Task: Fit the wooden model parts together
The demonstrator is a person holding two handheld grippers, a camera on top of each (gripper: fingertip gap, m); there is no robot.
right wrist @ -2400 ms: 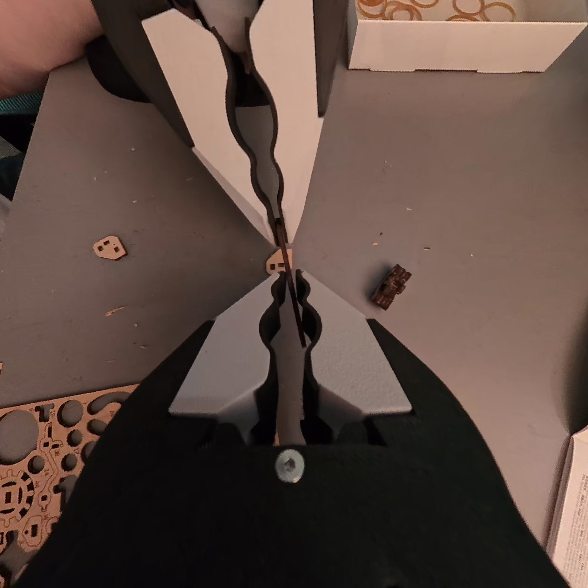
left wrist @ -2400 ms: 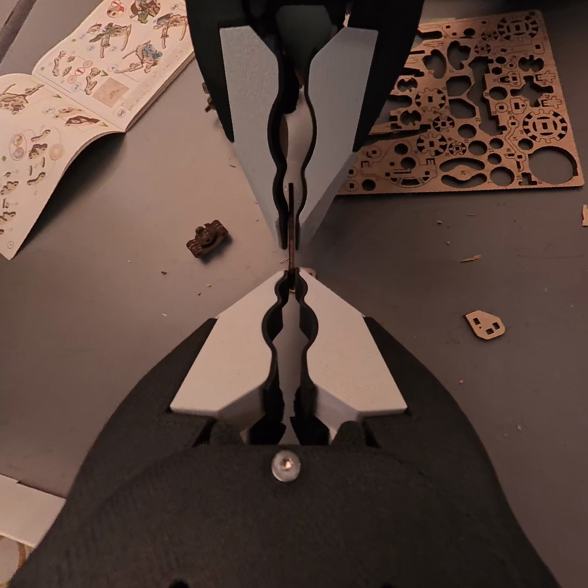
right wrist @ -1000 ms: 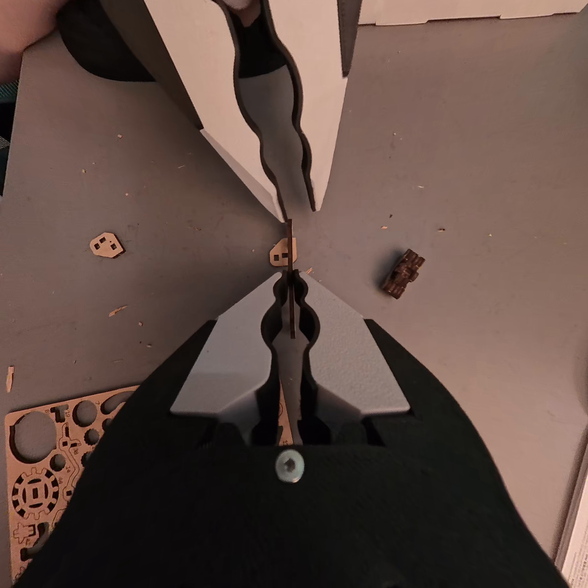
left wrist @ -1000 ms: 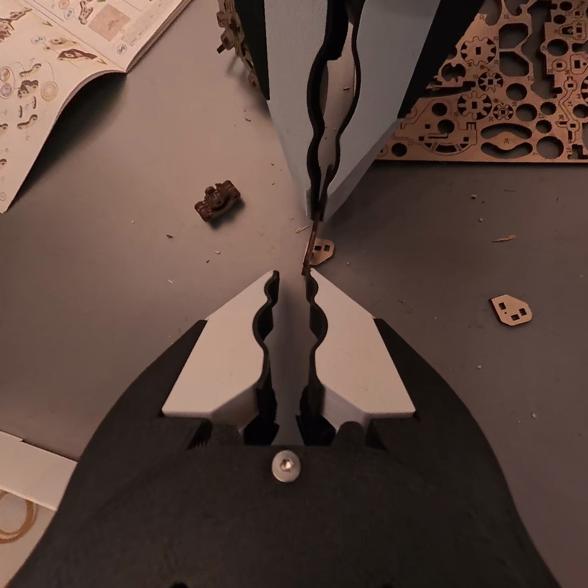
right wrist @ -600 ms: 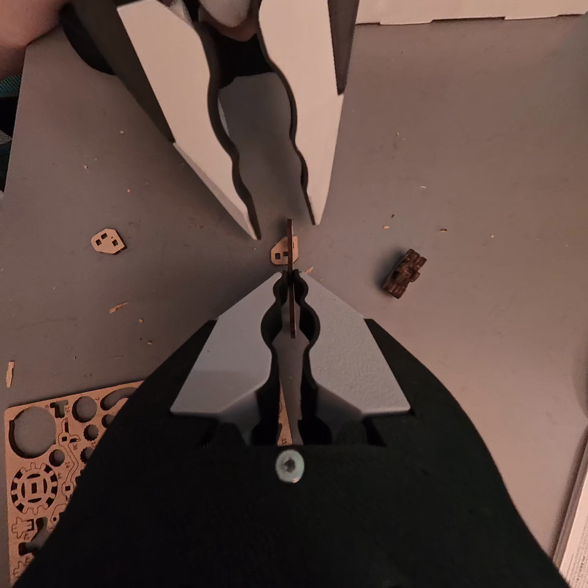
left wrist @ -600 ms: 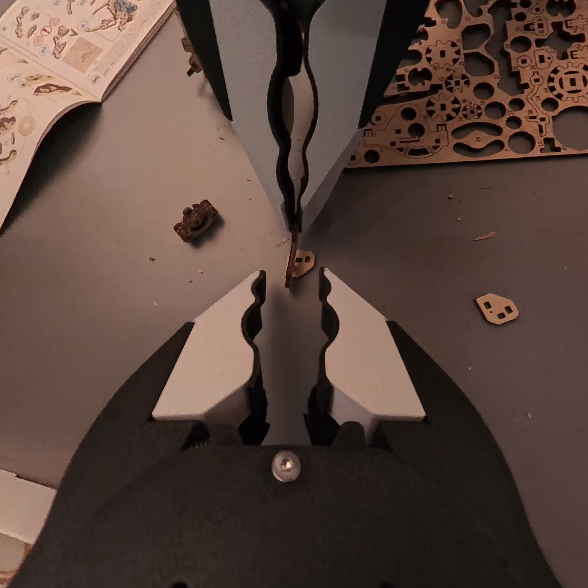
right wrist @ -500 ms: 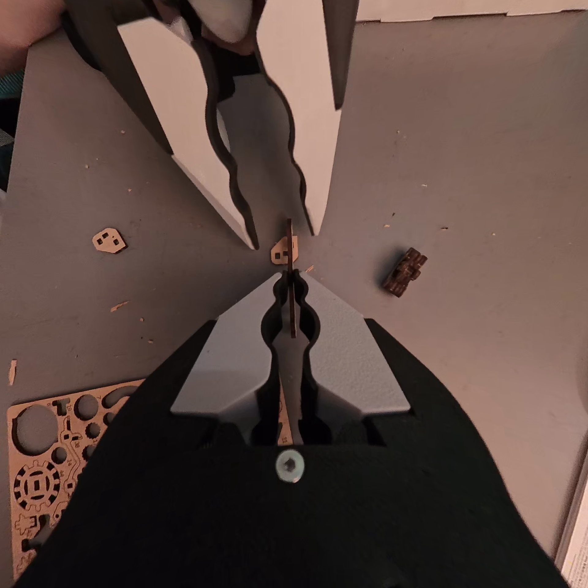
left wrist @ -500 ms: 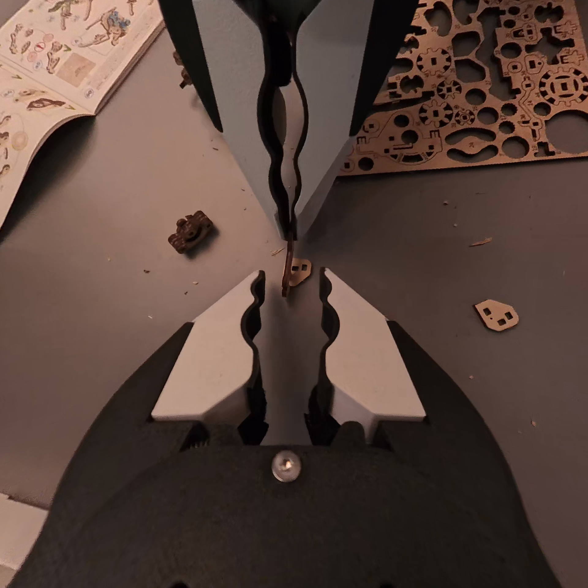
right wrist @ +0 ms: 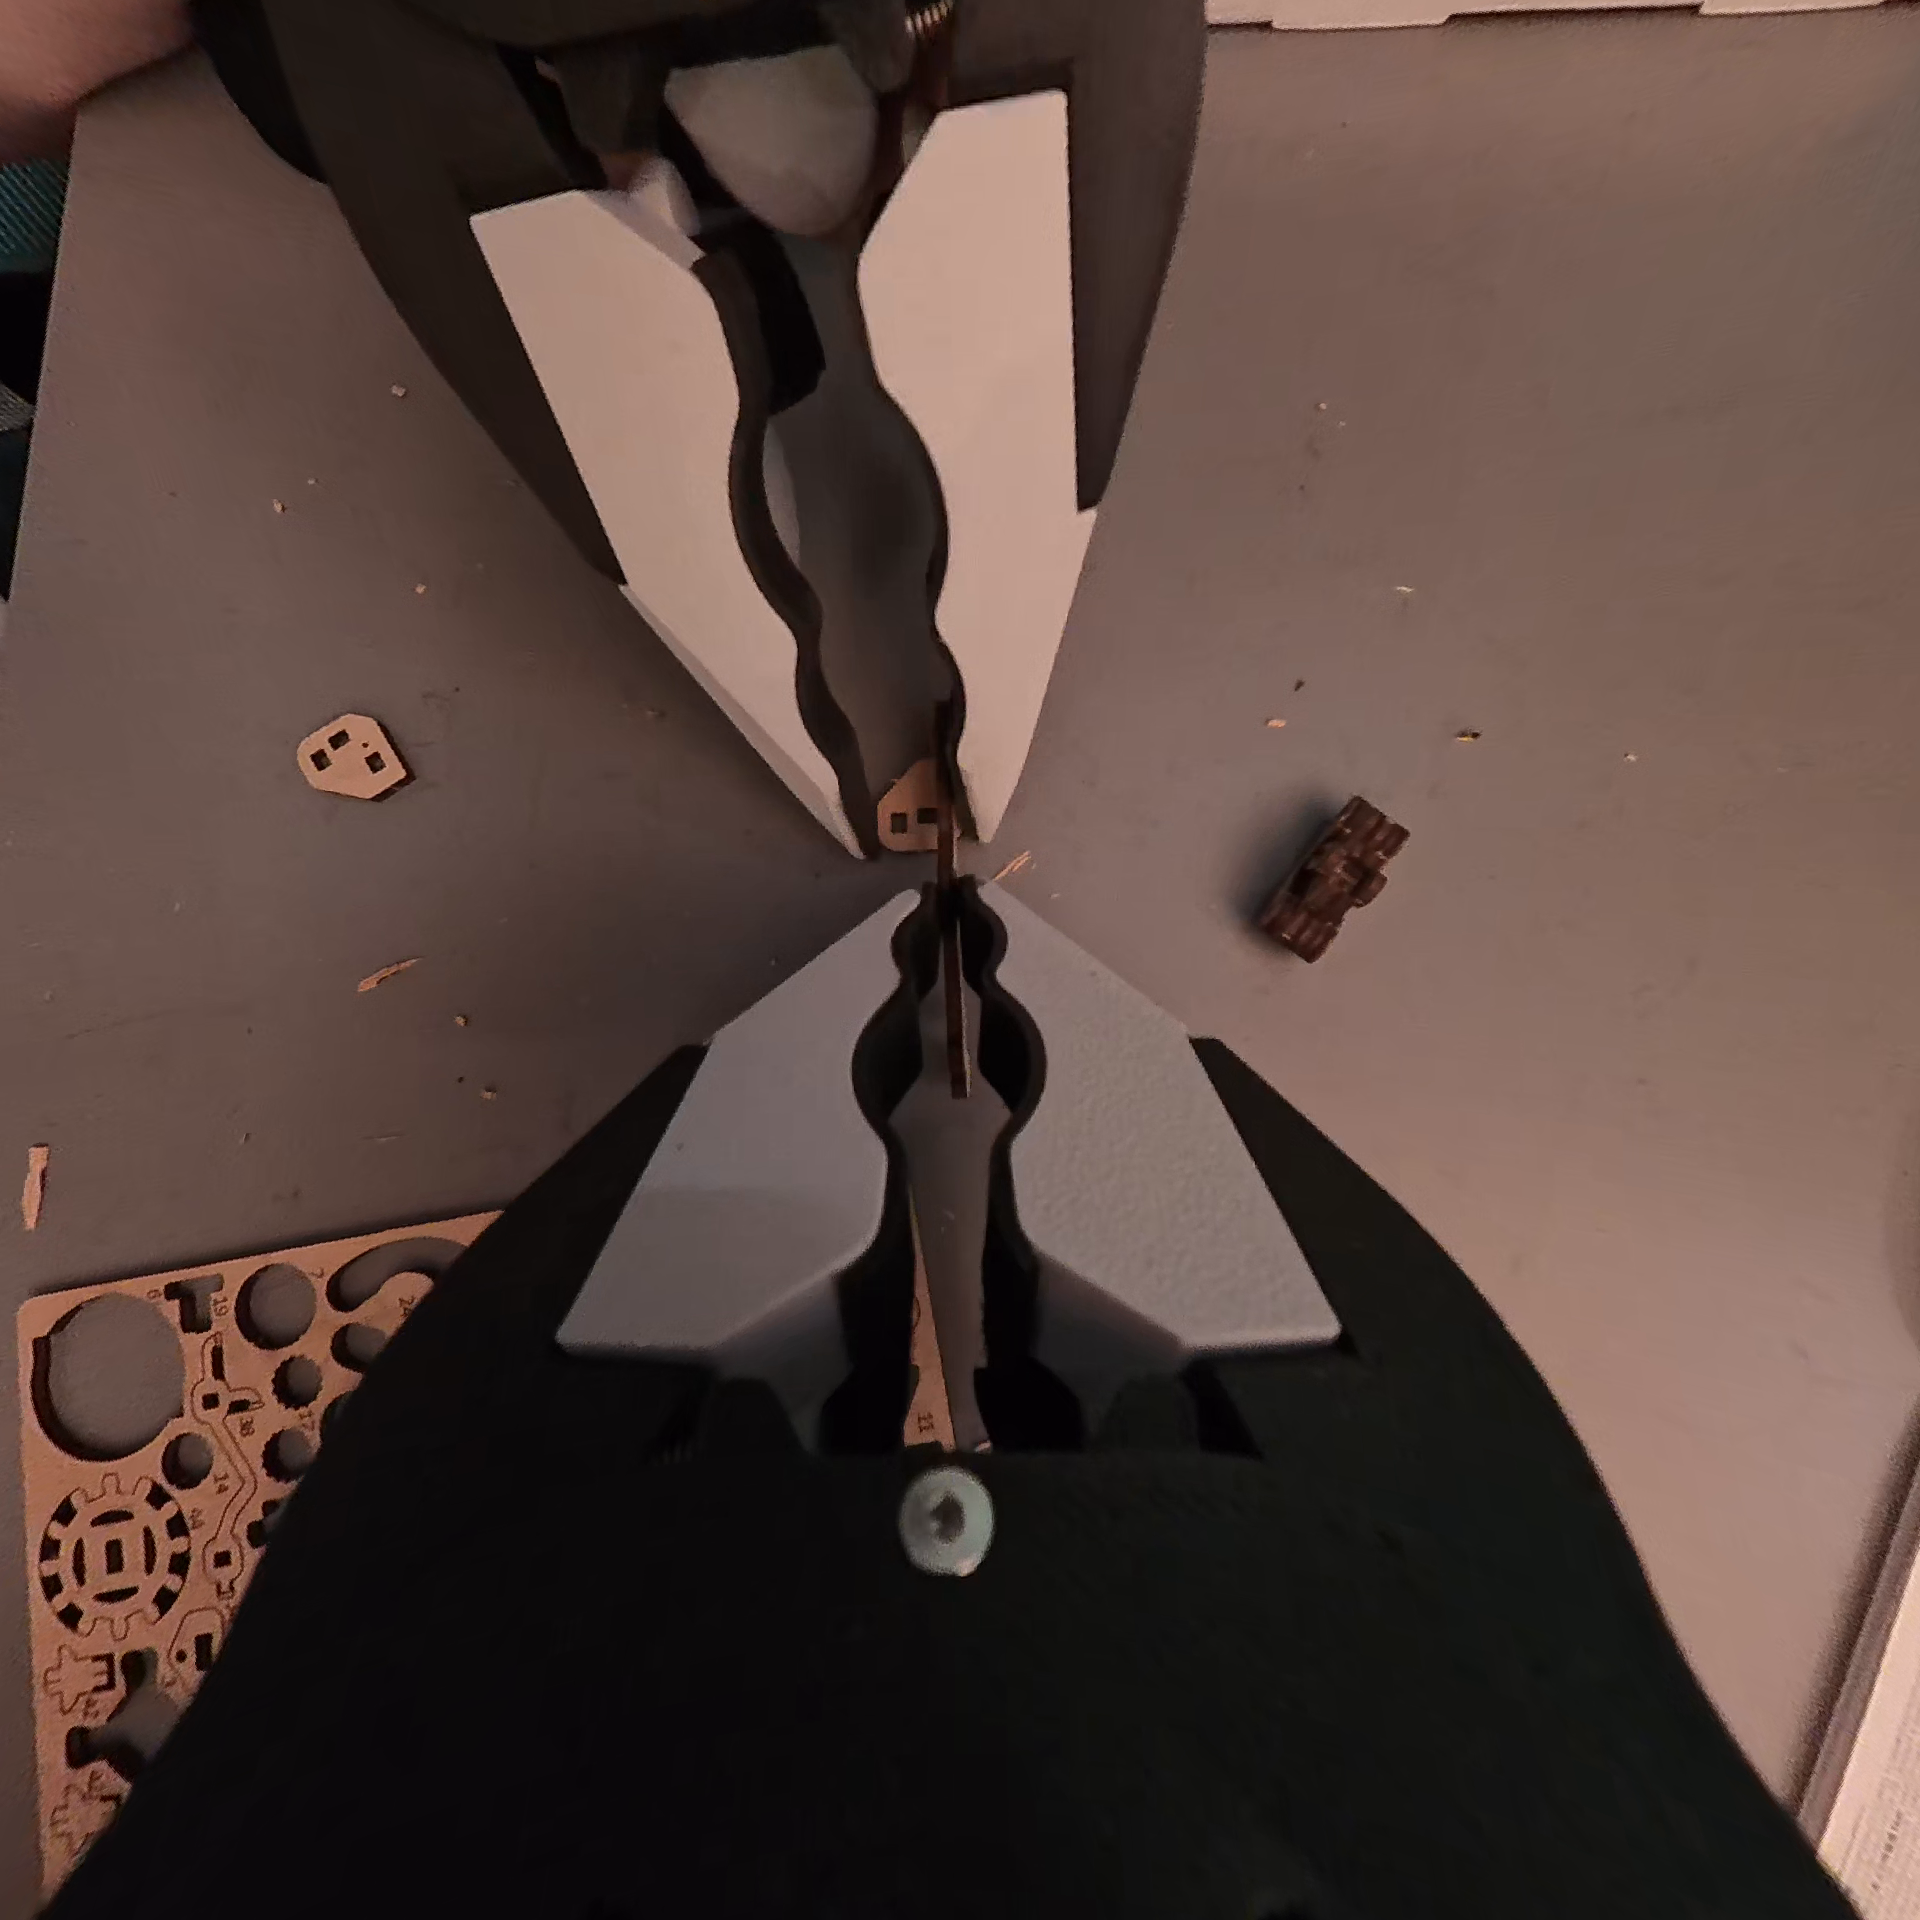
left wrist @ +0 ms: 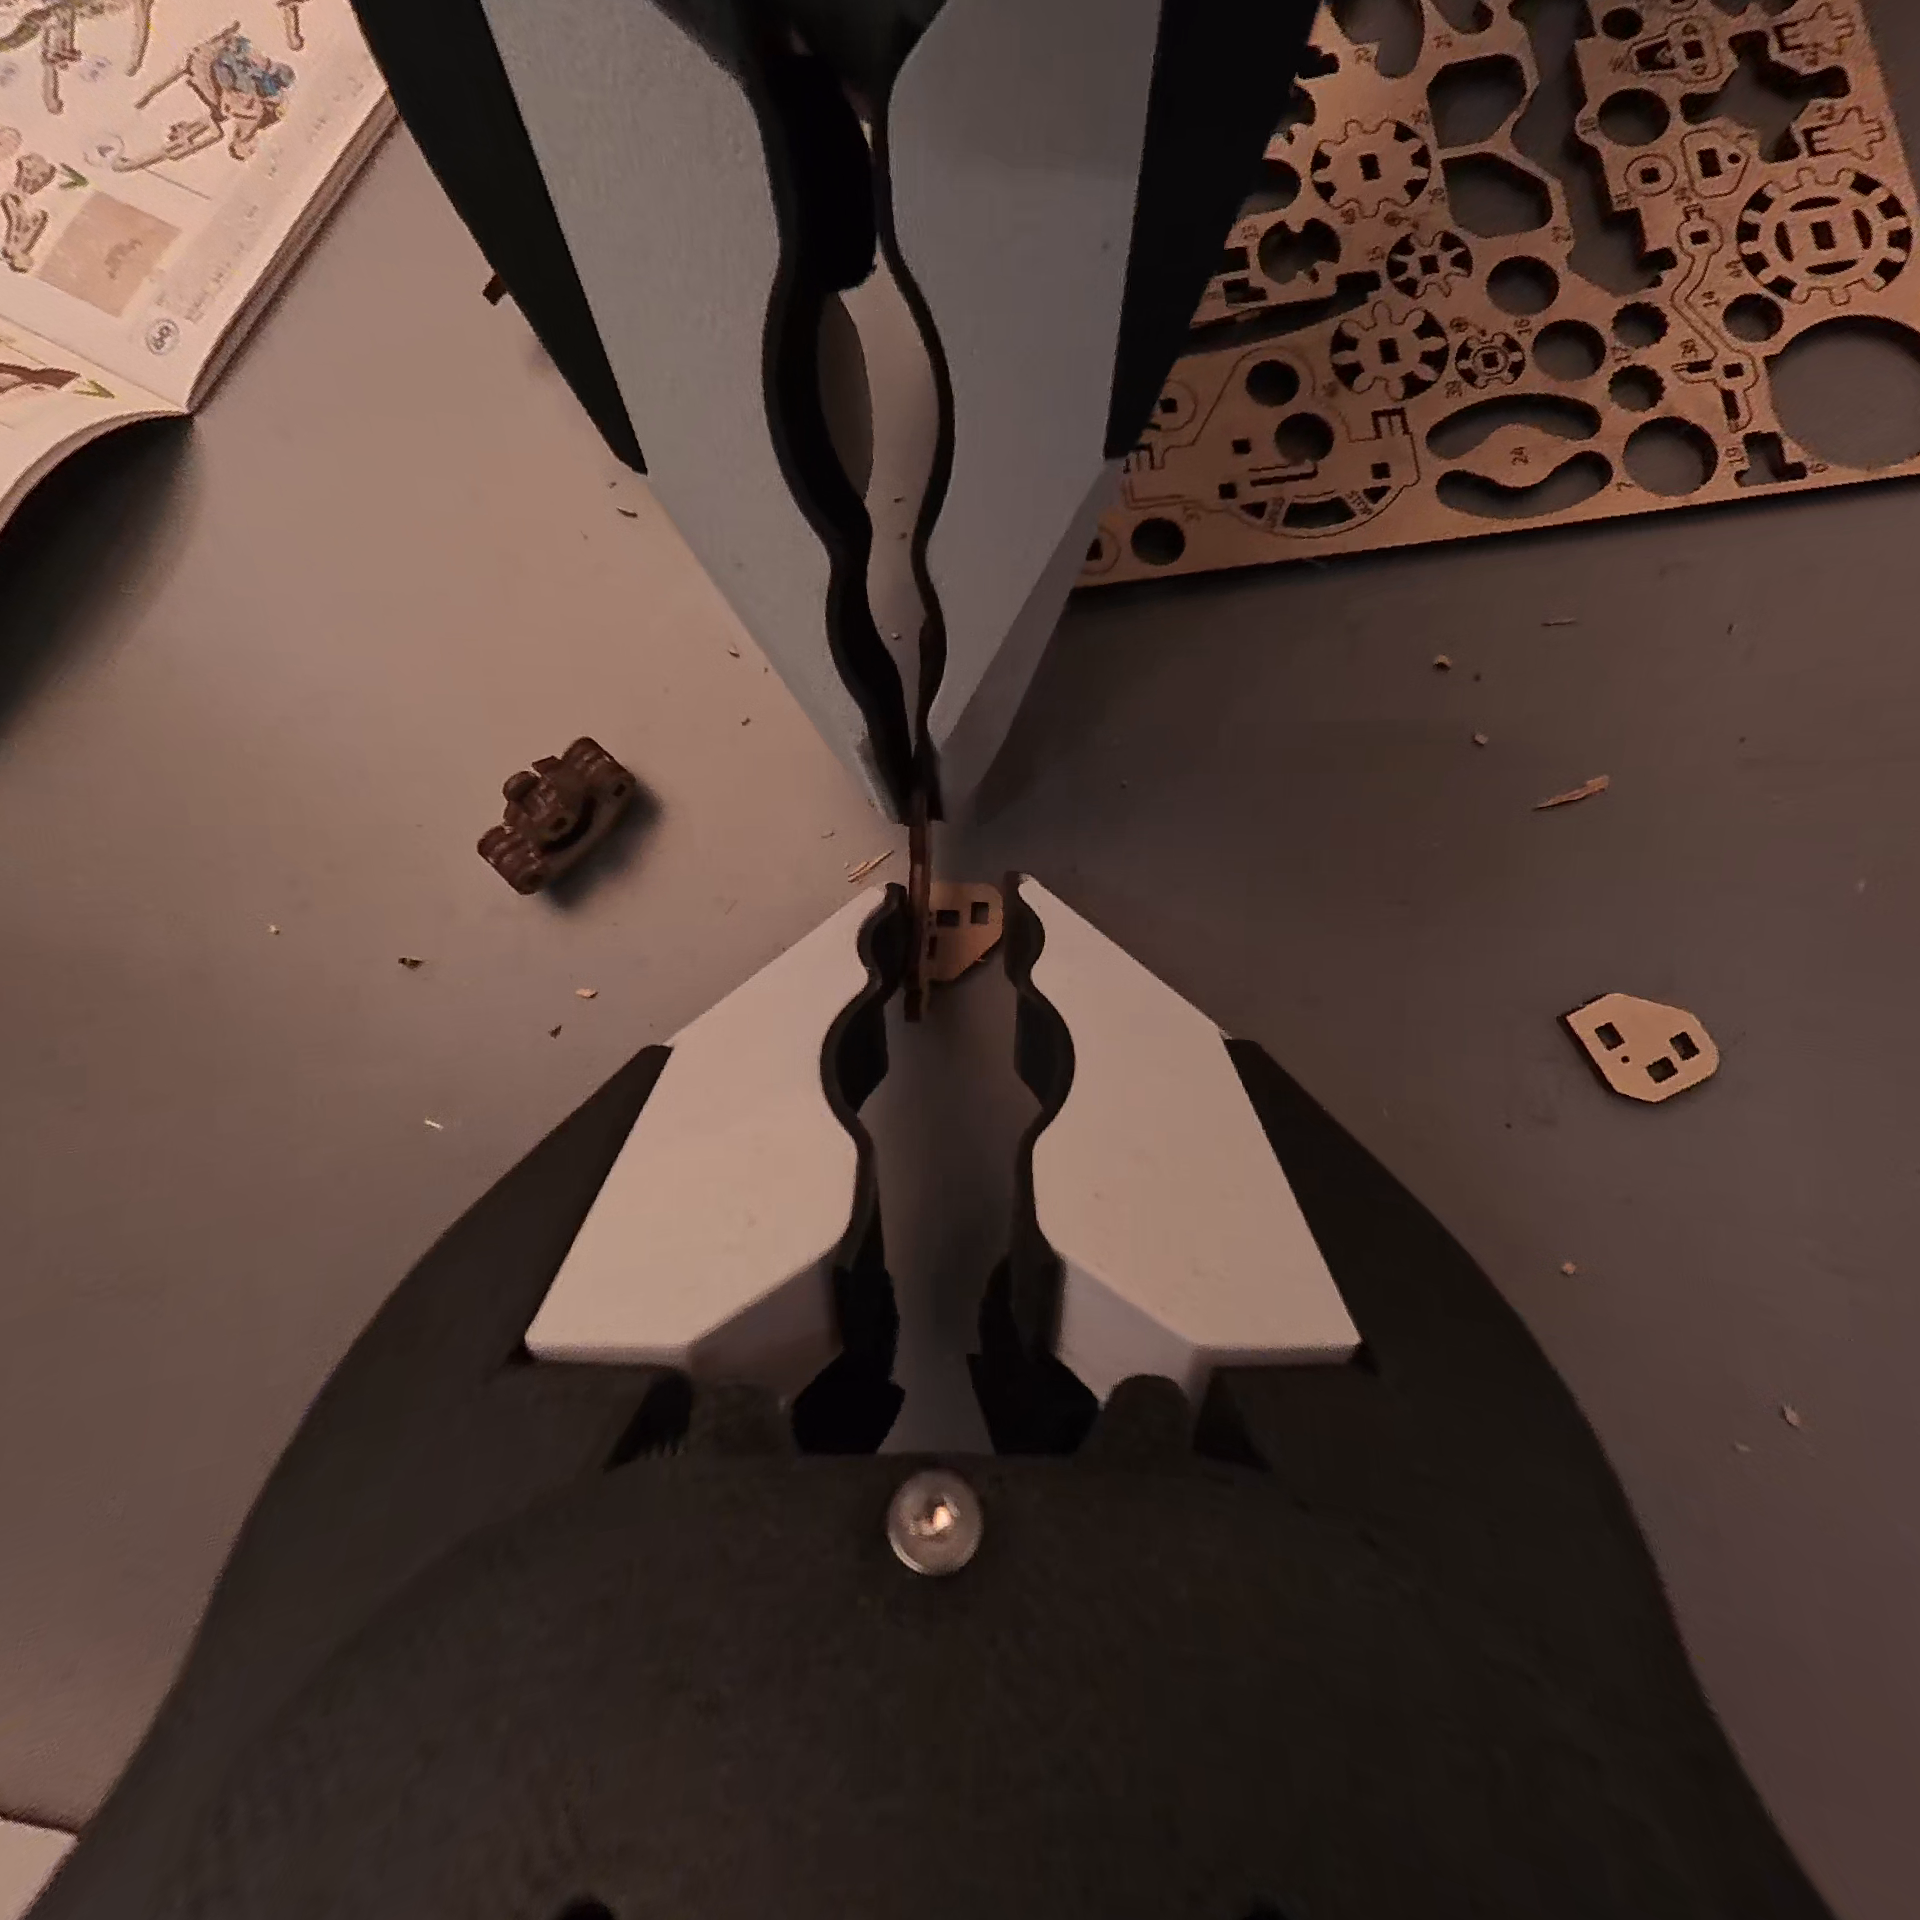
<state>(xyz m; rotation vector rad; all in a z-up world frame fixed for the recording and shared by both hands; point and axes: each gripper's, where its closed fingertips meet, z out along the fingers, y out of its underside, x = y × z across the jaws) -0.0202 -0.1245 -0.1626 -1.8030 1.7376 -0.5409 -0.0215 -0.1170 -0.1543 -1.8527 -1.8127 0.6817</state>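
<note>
In the right wrist view, my right gripper (right wrist: 945, 894) is shut on a thin dark wooden piece (right wrist: 951, 987) held edge-on above the grey table. My left gripper (right wrist: 920, 831) faces it tip to tip. In the left wrist view, my left gripper (left wrist: 951, 899) is open, and the free end of the held piece (left wrist: 917, 935) reaches between its fingers, close to the left one. My right gripper (left wrist: 920, 800) comes in from above. A flat pale wooden part (left wrist: 966, 930) lies on the table right under the tips.
A second pale flat part (left wrist: 1642, 1060) lies to the right. A small dark assembled part (left wrist: 556, 816) lies to the left. The punched wooden sheet (left wrist: 1558, 312) is at the far right and an open instruction booklet (left wrist: 125, 208) at the far left. A white box edge (right wrist: 1870, 1766) is near my right gripper. Less than 4 cm separates the two grippers' tips.
My left gripper let go of the wooden piece, opened wide, and has now narrowed and moved forward, so the piece's end lies between its fingers. My right gripper kept its hold.
</note>
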